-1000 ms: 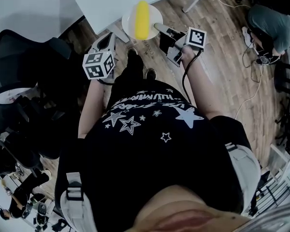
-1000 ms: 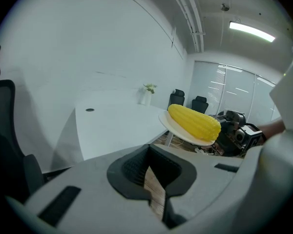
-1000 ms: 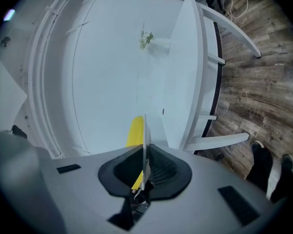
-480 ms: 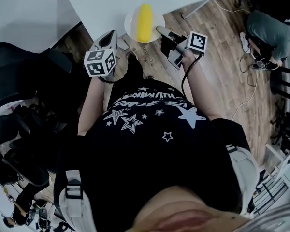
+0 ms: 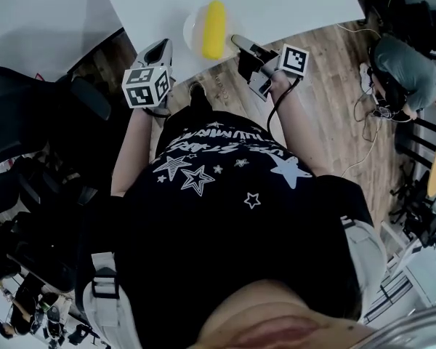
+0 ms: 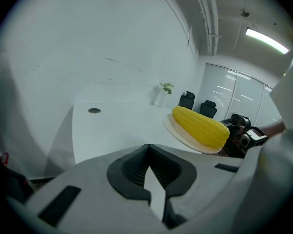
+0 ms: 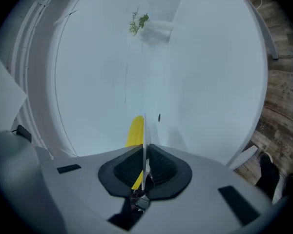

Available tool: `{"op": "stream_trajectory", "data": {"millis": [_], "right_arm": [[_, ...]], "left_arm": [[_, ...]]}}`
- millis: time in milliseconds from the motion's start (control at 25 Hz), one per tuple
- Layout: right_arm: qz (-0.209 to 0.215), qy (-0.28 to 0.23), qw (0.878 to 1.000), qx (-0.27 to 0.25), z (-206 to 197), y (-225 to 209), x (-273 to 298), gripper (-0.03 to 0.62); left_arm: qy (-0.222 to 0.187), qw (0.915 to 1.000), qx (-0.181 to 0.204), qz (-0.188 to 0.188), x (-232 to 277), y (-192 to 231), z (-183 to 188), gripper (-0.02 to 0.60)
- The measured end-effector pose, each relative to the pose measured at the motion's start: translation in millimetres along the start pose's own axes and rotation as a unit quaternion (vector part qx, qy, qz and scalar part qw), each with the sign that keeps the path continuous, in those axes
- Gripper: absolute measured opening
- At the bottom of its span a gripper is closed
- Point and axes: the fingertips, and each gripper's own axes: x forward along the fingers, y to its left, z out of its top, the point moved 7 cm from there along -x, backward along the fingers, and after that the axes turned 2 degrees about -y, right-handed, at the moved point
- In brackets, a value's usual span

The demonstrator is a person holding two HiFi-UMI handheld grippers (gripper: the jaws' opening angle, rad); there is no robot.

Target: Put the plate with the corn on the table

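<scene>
Head view: plate [image 5: 193, 29] with corn [image 5: 213, 29] is gripped by its rim in the clenched right claw [image 5: 235, 41], level over the near edge of the worktop [image 5: 291, 2], presumably so the corn cannot roll; left claw [image 5: 160, 49] closed, empty

White table [image 5: 276, 6], wood-plank floor [image 5: 327, 78], black office chairs [image 5: 36, 115] left, ceiling strip light [image 6: 266, 39].

Ahead of the plate [image 5: 192, 32] the table [image 5: 291, 6] top spread wide and bare, with room to pass on every side. Only a flat grommet [image 6: 94, 110] marked its middle, and a small vase [image 6: 160, 97] stood at the far end, well apart. Black chairs [image 5: 43, 122] crowded the space left of the left gripper [image 5: 160, 49]. To the right, open floor [image 5: 327, 107] ran up to a seated person [image 5: 403, 64].
</scene>
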Motion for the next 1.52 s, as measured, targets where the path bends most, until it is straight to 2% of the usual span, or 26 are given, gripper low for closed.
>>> {"op": "stream_trajectory", "data": {"millis": [240, 400, 520, 800, 1160, 1520], "right_arm": [[-0.022, 0.012, 1.0, 0.007, 12.9, -19.7, 33.4, 0.026], [-0.042, 0.016, 0.999, 0.007, 22.2, -33.5, 40.6, 0.026], [-0.041, 0.019, 0.999, 0.005, 28.8, -37.6, 48.6, 0.026], [-0.044, 0.06, 0.997, -0.008, 49.1, -47.1, 64.8, 0.026], [-0.052, 0.128, 0.99, -0.012, 65.3, -60.3, 78.0, 0.026], [-0.056, 0.164, 0.985, -0.006, 74.8, -68.1, 92.5, 0.025]], "left_arm": [[0.006, 0.9998, -0.016, 0.009, 15.9, 35.1, 5.6, 0.005], [0.01, 0.9998, -0.018, 0.002, 28.2, 45.1, 8.2, 0.005], [0.012, 0.9998, -0.016, 0.0, 35.1, 48.9, 8.3, 0.005], [0.022, 0.9989, -0.038, 0.015, 49.4, 43.0, 4.0, 0.005], [0.032, 0.9955, -0.063, 0.063, 53.7, 26.3, -0.1, 0.005], [0.035, 0.9921, -0.075, 0.094, 57.0, 13.7, -4.2, 0.005]]}}
